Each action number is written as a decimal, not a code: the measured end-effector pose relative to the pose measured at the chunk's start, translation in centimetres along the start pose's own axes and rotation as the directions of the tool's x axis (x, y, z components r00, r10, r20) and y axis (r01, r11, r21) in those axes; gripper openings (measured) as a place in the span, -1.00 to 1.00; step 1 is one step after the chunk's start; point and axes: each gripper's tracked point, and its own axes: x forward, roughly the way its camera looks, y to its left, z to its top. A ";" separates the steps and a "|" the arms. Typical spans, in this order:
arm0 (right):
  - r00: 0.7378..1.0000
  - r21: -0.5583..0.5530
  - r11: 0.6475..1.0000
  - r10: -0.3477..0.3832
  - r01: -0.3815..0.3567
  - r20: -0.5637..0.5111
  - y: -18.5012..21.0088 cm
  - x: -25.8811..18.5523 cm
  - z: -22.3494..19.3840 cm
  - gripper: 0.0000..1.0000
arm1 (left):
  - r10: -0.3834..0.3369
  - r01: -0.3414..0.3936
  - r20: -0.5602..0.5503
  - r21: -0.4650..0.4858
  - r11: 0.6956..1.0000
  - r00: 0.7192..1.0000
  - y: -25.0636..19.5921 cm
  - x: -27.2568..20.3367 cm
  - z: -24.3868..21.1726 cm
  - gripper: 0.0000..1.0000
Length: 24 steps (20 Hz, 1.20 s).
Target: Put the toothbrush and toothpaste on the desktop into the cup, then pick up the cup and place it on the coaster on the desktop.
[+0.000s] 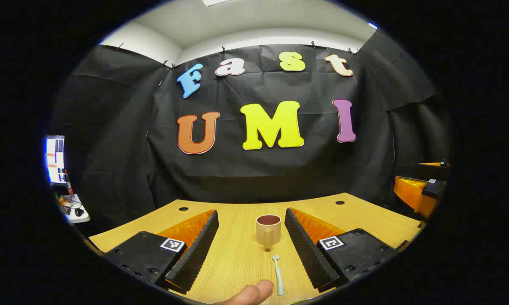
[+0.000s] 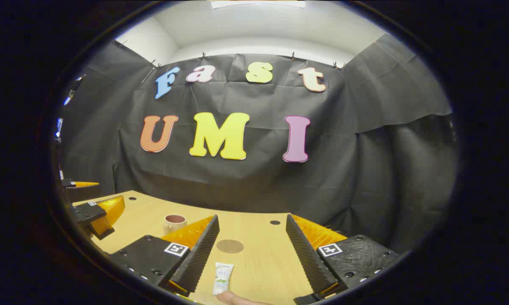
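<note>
In the left gripper view a beige cup with a dark inside stands upright on the wooden desktop, its handle turned toward me. A pale toothbrush lies just in front of it. My left gripper is open, its fingers spread to either side of the cup and toothbrush. In the right gripper view a white toothpaste tube lies near the bottom, and a round brown coaster sits beyond it. My right gripper is open around both. The cup stands farther to the left.
A fingertip shows at the bottom edge beside the toothbrush, and another fingertip near the toothpaste. The other gripper shows at the far right, and also as the other gripper at the far left. Cable holes mark the desk's back.
</note>
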 end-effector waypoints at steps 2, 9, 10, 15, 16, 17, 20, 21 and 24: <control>1.000 0.001 1.000 0.000 0.000 0.001 -0.1 0.0 0.0 0.94 | 0.003 -0.003 -0.003 -0.005 1.000 1.000 0.0 0.0 0.1 0.98; 1.000 -0.002 1.000 0.021 -0.021 -0.010 0.2 0.2 -0.3 0.91 | 0.017 -0.018 -0.035 -0.026 0.999 0.999 0.8 0.2 -0.8 0.98; 1.000 -0.004 1.000 0.021 -0.021 -0.013 0.3 0.2 -0.5 0.90 | 0.015 -0.017 -0.037 -0.027 0.999 0.999 0.6 0.3 -0.8 0.98; 0.999 -0.008 1.000 0.023 -0.023 -0.024 0.2 0.4 -1.0 0.94 | 0.000 -0.003 -0.079 -0.042 0.999 0.997 0.2 0.8 -2.2 0.99; 0.999 -0.006 1.000 0.021 -0.022 -0.032 0.1 0.5 -1.4 0.90 | -0.013 0.007 -0.122 -0.050 0.999 0.992 -0.3 1.1 -3.9 0.98; 0.999 -0.003 1.000 0.019 -0.020 -0.039 0.0 0.6 -1.8 0.90 | -0.033 0.024 -0.166 -0.059 0.998 0.986 -0.9 1.5 -5.3 0.99; 0.997 0.002 1.000 0.020 -0.020 -0.068 -0.1 1.0 -3.0 0.90 | -0.081 0.045 -0.314 -0.121 0.992 0.946 -2.5 2.2 -10.5 0.99; 0.997 0.000 1.000 0.018 -0.018 -0.079 -0.2 1.2 -3.5 0.94 | -0.087 0.046 -0.352 -0.123 0.991 0.932 -3.0 2.3 -11.8 1.00; 0.994 0.002 1.000 0.018 -0.018 -0.111 -0.3 1.6 -4.9 0.94 | -0.077 0.051 -0.408 -0.072 0.996 0.910 -3.7 3.1 -14.8 1.00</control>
